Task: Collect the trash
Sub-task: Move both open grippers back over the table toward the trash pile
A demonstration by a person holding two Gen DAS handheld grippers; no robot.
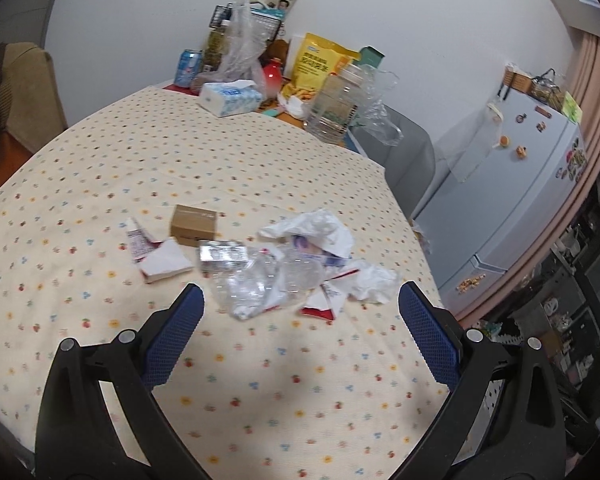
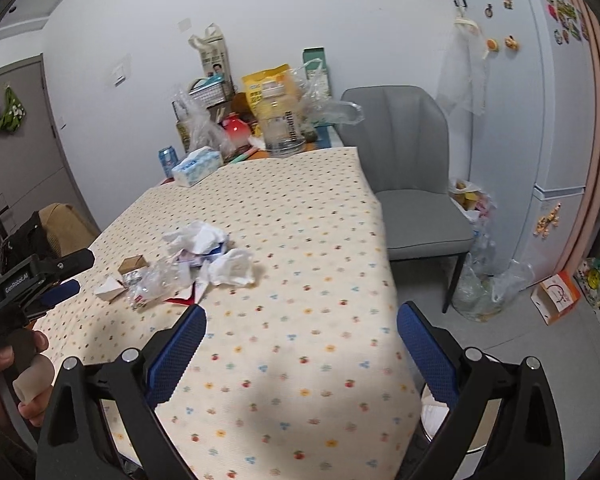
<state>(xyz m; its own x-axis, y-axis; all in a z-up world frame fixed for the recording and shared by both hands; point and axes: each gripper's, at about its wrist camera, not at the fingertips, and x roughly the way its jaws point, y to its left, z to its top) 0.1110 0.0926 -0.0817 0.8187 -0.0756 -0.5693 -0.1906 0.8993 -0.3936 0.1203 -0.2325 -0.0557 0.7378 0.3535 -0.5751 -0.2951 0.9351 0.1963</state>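
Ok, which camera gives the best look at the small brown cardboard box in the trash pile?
The left wrist view: the small brown cardboard box sits unobstructed, top and front face showing. In the right wrist view it is smaller, off to the side, partly hidden behind crumpled clear plastic.

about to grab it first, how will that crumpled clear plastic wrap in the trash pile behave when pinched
The crumpled clear plastic wrap looks thin and creased, so it will probably be floppy and collapse between the left gripper fingers. It seems very light, likely sliding on the tablecloth if pushed. The red-and-white wrappers lying against it may drag along.
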